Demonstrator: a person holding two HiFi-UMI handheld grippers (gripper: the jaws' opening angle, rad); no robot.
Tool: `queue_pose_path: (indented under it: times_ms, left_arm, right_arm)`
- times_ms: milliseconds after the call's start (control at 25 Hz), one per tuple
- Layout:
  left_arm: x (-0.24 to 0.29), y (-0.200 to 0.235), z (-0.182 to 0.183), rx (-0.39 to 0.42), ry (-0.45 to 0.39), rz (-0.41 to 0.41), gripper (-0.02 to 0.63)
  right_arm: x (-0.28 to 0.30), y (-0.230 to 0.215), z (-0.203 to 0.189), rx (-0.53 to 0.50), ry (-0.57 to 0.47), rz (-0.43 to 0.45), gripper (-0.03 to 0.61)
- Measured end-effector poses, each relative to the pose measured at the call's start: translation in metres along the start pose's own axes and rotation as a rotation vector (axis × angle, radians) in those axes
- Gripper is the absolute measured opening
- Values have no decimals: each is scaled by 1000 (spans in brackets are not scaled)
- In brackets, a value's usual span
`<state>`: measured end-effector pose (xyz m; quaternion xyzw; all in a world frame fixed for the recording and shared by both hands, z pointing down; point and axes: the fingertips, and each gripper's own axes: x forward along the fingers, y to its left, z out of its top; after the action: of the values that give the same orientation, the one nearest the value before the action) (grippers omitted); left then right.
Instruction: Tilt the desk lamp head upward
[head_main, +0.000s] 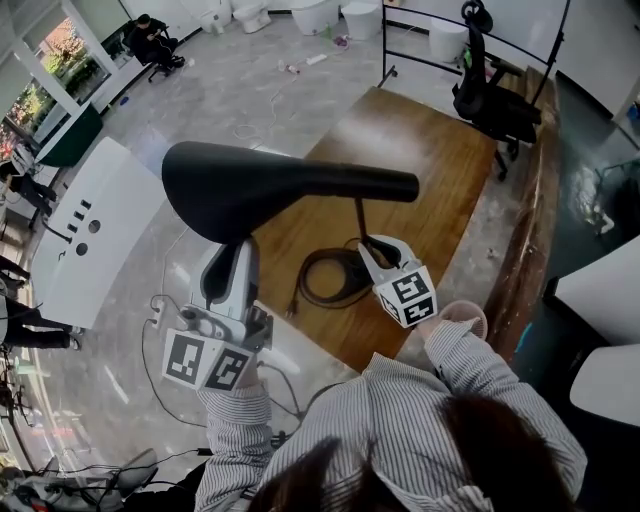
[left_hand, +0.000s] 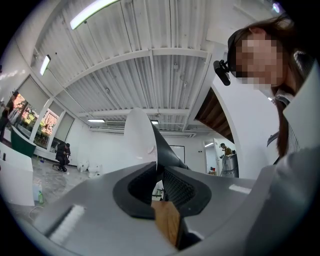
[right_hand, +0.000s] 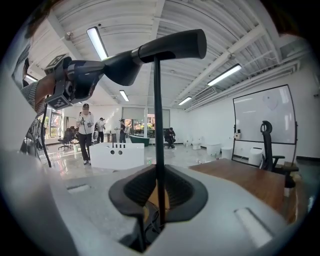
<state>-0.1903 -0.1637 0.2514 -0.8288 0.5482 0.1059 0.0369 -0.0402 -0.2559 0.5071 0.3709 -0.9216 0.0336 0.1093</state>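
The desk lamp's black head (head_main: 270, 185) hangs over the wooden table (head_main: 430, 170), on a thin black stem (head_main: 359, 215). My left gripper (head_main: 232, 252) reaches up under the head's wide end. In the left gripper view the head's thin rim (left_hand: 150, 142), white beneath and black on top, runs between the pads of the left gripper (left_hand: 157, 182), which press on it. My right gripper (head_main: 368, 245) is shut on the stem low down. In the right gripper view the stem (right_hand: 158, 125) rises from the right gripper (right_hand: 159, 200) to the lamp head (right_hand: 160, 50), with the left gripper (right_hand: 82, 82) clamped on its left end.
A coiled black cable (head_main: 325, 278) lies on the table by the lamp's foot. A black office chair (head_main: 490, 95) stands at the table's far end. A white desk (head_main: 95, 240) is to the left, with a power strip (head_main: 160, 320) on the floor. People stand in the background.
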Motion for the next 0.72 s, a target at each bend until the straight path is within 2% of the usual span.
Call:
queue_pose_path:
  times_ms: [360,720]
  left_arm:
    - [5,-6,21,75,-15,-31,40]
    - [9,-4,27,80,-16,-37,43]
  right_arm:
    - [-1,1,-1,0,-9,-20,48]
    - [-2,3,-4,-13,-28,-39,48]
